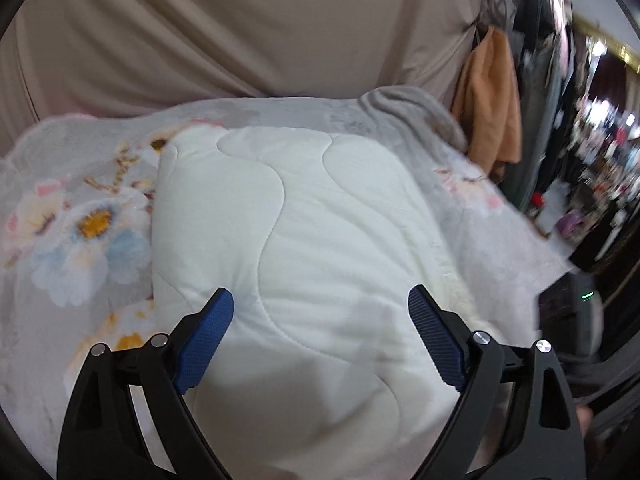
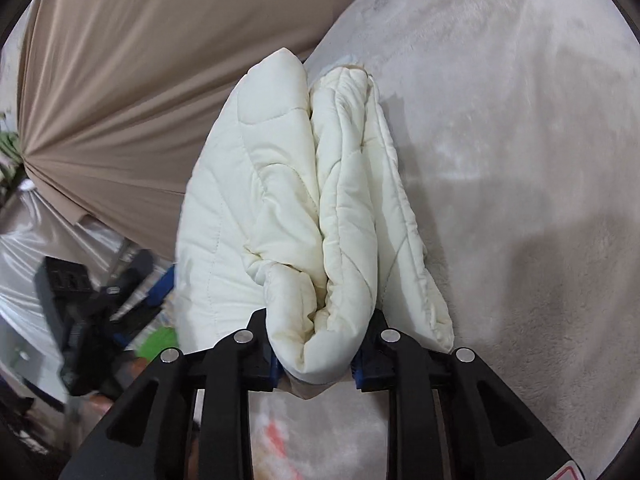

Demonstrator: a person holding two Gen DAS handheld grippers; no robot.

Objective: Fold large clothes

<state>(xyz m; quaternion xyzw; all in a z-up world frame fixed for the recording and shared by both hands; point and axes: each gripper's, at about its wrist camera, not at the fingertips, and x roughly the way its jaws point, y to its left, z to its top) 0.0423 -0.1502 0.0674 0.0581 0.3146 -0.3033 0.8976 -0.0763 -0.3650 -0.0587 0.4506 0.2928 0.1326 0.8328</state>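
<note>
A cream quilted garment [image 1: 304, 216] lies folded into a thick pad on a floral fleece blanket [image 1: 80, 216]. My left gripper [image 1: 320, 300] hovers just above its near part, jaws wide open with nothing between the blue pads [image 1: 208, 336]. In the right wrist view the same quilted garment [image 2: 304, 184] is bunched into thick folds. My right gripper [image 2: 316, 360] is shut on the near end of that bundle, the padded cloth bulging out between the black fingers. The blue pads are mostly hidden by the cloth.
A beige curtain [image 1: 240, 28] hangs behind the bed. An orange cloth [image 1: 488, 108] hangs at the right, with cluttered shelves [image 1: 600, 160] beyond. In the right wrist view, the grey fleece blanket [image 2: 520, 140] spreads right; dark clutter [image 2: 88, 292] and plastic sheeting lie left.
</note>
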